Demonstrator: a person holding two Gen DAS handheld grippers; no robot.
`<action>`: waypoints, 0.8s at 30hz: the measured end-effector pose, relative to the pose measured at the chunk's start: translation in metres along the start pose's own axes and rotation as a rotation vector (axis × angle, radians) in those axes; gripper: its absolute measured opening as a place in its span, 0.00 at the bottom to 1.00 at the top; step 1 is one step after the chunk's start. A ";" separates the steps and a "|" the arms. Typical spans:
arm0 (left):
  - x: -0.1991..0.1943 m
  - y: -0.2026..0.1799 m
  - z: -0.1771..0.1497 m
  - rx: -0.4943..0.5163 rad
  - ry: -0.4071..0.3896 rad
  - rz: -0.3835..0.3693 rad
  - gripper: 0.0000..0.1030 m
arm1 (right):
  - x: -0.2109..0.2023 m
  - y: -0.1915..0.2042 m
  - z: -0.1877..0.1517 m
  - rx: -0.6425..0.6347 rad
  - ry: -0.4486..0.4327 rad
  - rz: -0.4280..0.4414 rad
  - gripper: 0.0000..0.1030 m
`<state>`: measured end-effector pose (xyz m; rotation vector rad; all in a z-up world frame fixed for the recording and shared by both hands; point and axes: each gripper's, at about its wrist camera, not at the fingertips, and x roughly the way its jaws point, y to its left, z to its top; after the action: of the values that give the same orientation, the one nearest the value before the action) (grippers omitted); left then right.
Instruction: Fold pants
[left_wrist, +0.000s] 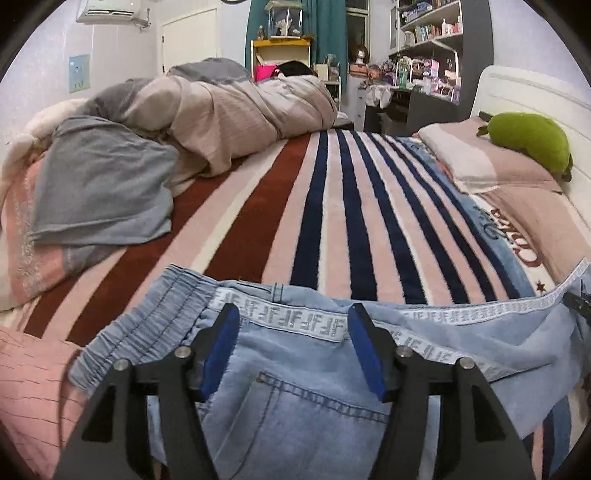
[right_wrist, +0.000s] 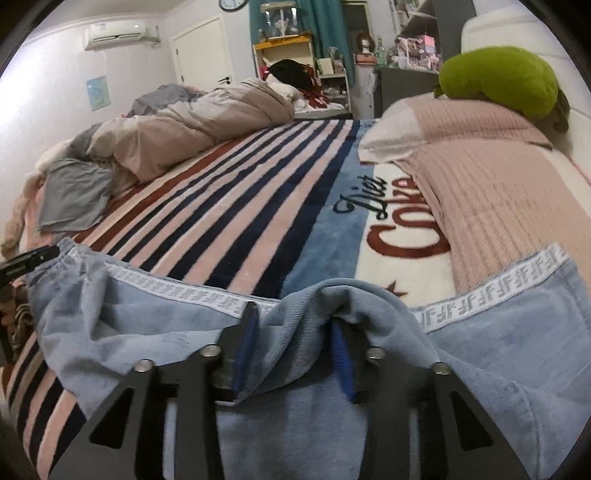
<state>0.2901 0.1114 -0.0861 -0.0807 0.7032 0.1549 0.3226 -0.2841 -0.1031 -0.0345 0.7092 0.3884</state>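
Note:
Light blue denim pants (left_wrist: 317, 384) with a white patterned waistband lie on the striped blanket (left_wrist: 332, 206) at the near edge of the bed. My left gripper (left_wrist: 291, 314) is open, its blue-padded fingers (left_wrist: 221, 343) spread over the waistband near a back pocket, the fabric lying between them. In the right wrist view the pants (right_wrist: 147, 332) are bunched up. My right gripper (right_wrist: 295, 325) is open, with a hump of waistband fabric between and draped over its fingers (right_wrist: 245, 343). The left gripper's tip shows at the far left of that view (right_wrist: 29, 260).
A rumpled beige and grey duvet (left_wrist: 221, 110) lies across the far left of the bed, with a grey garment (left_wrist: 99, 192) beside it. Pink pillows (right_wrist: 480, 177) and a green plush toy (right_wrist: 498, 81) sit at the right by the headboard. Shelves and a desk stand beyond.

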 end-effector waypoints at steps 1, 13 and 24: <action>-0.007 0.000 0.001 0.003 -0.006 -0.016 0.58 | -0.007 0.004 0.002 -0.014 -0.011 0.000 0.43; -0.045 0.000 -0.002 0.126 -0.043 -0.073 0.64 | -0.045 0.058 0.014 -0.181 0.095 -0.076 0.69; -0.031 0.073 0.001 -0.029 0.009 -0.059 0.64 | -0.059 0.070 0.013 -0.050 0.170 0.099 0.69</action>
<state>0.2551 0.1797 -0.0673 -0.1297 0.7064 0.1079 0.2642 -0.2371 -0.0484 -0.0800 0.8711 0.5022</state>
